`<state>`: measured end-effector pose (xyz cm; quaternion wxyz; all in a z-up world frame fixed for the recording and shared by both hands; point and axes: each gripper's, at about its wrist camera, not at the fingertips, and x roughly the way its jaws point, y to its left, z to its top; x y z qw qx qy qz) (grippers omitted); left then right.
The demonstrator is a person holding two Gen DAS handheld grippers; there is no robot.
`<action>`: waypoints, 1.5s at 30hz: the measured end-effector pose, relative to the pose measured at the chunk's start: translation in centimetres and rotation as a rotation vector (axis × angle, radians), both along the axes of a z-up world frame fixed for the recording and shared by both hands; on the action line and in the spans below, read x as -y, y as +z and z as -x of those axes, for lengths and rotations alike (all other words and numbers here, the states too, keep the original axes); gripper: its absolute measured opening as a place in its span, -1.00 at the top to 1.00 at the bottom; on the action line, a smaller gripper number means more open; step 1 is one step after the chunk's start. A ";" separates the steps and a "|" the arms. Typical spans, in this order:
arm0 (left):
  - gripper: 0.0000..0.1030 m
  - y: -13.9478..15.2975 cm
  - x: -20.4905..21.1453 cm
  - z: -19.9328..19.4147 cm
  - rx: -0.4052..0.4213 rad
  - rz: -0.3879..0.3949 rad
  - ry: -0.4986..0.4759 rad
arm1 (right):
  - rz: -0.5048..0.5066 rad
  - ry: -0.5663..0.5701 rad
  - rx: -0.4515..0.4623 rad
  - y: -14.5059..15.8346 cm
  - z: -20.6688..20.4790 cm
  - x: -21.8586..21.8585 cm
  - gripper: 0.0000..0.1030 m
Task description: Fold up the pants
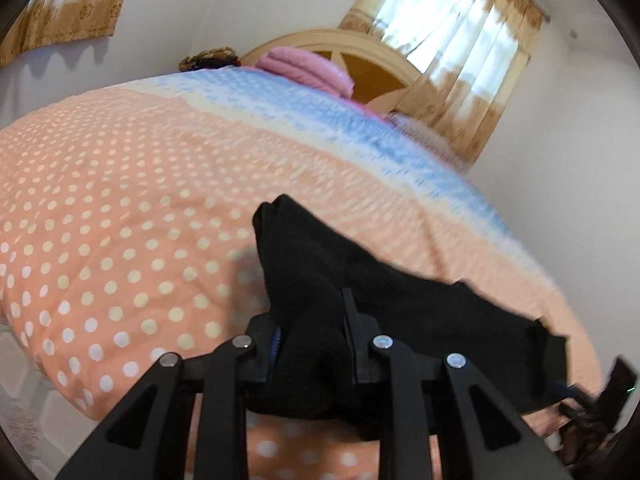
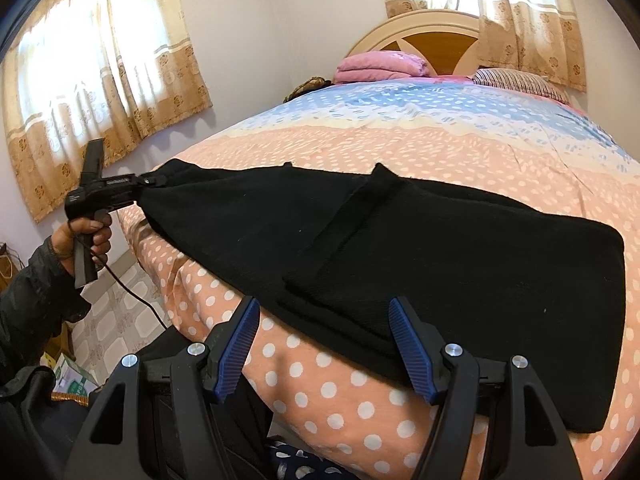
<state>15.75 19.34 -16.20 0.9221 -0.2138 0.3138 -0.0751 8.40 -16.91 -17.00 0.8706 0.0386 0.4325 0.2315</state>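
Pants made of soft black knit cloth (image 2: 420,248) are lying across the near edge of the bed with the peach spotted cover (image 2: 400,140). Their long way is running along that edge, from one side of the bed to the other. One end is pointing toward the near left corner of the bed and the other end is lying flat toward the right side. A smaller layer of the same cloth is lying folded on top in the middle.

The left gripper (image 1: 310,344) is clamped on the left end of the pants. Its fingers (image 1: 352,320) are squeezing a bunch of black cloth, and that end is hanging a bit above the bed. In the right view, a hand in a dark sleeve (image 2: 86,240) is holding this gripper off the near left corner.

The right gripper (image 2: 322,344) is holding nothing. Its blue ribbed fingers (image 2: 236,344) are standing wide apart, just at the near edge of the pants, with the cloth edge sitting between them but not pinched.

So the left hand has its end already. The right fingers look like they need to close on the near edge next, I think, so both hands can lift and fold along the long way.
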 end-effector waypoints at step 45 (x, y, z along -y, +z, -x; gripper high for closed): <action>0.52 7.5 38.7 0.1 0.140 -0.236 -0.709 | -0.121 -0.622 -0.028 3.4 2.1 22.4 -0.33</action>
